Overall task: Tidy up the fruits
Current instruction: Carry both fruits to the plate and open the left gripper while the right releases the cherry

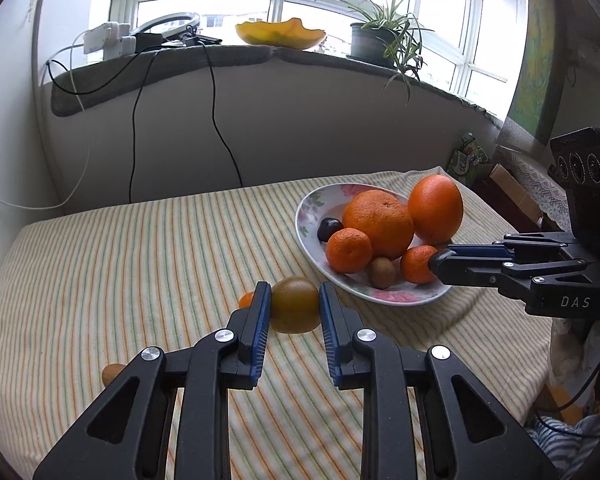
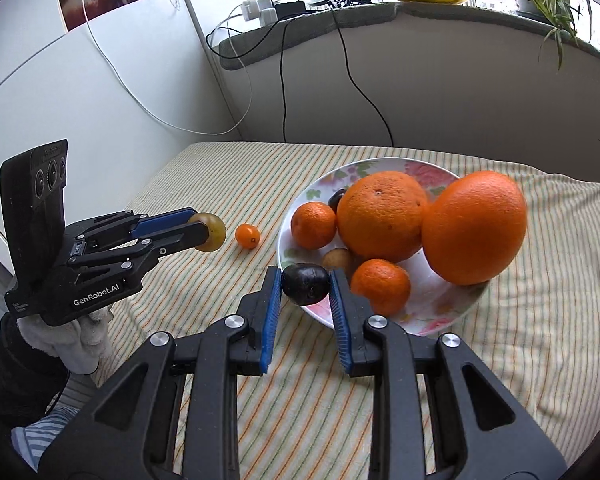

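Note:
My left gripper (image 1: 295, 300) is shut on a green-brown round fruit (image 1: 295, 310) over the striped cloth, left of the flowered plate (image 1: 306, 216). From the right wrist view that gripper (image 2: 204, 232) and its fruit (image 2: 214, 234) are at the left. My right gripper (image 2: 305, 280) is shut on a dark purple plum (image 2: 305, 284) at the plate's near rim (image 2: 420, 314). The plate holds two big oranges (image 2: 382, 216) (image 2: 474, 226), two mandarins (image 2: 313, 225) (image 2: 380, 286), a kiwi (image 2: 338, 260) and another dark plum (image 2: 336, 200).
A small orange fruit (image 2: 248, 236) lies on the cloth between the left gripper and the plate. A brown fruit (image 1: 114, 374) lies near the cloth's front left. Cables hang down the wall behind; a sill carries a plant (image 1: 380, 36) and a cut pumpkin (image 1: 280, 34).

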A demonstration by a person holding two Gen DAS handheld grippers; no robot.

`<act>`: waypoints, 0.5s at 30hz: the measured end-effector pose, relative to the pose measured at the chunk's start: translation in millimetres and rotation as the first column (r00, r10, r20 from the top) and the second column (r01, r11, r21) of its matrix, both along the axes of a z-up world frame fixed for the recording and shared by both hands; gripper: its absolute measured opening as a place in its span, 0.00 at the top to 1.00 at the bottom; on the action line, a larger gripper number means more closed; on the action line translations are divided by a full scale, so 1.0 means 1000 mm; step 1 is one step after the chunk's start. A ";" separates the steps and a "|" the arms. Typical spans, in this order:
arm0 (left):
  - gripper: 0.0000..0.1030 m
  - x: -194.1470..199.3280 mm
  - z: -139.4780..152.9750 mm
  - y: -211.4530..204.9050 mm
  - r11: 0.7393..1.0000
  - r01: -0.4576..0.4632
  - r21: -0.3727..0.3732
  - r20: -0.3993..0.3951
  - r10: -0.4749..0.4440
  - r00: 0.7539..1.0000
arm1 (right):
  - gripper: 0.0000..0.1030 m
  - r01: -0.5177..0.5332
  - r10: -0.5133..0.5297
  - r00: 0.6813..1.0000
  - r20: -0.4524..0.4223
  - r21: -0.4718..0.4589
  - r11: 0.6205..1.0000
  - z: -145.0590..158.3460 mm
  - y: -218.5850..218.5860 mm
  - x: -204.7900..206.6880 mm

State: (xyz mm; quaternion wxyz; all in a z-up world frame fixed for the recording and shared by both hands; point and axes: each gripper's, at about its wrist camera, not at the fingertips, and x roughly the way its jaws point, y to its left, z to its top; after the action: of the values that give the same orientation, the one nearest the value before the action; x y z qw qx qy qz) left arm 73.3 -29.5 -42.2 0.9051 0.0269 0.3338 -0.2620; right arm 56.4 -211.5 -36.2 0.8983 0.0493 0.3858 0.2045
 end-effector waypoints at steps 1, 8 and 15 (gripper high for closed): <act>0.78 0.000 0.001 -0.004 1.000 0.009 -0.001 0.001 -0.009 1.000 | 0.75 0.010 -0.010 1.000 0.001 0.002 1.000 0.000 -0.006 -0.002; 0.78 0.000 0.004 -0.031 0.998 0.057 -0.007 0.003 -0.057 0.998 | 0.75 0.072 -0.072 0.997 0.009 -0.013 0.997 -0.002 -0.029 -0.007; 0.78 0.001 0.002 -0.053 0.996 0.093 0.008 -0.002 -0.093 0.996 | 0.75 0.125 -0.125 0.992 0.010 -0.037 0.991 -0.005 -0.043 -0.004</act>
State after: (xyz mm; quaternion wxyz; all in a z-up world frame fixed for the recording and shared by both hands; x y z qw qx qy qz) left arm 74.3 -82.5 -40.0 0.8915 0.0458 0.3338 -0.3028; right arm 52.8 -254.2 -41.0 0.9115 0.0557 0.3824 0.1409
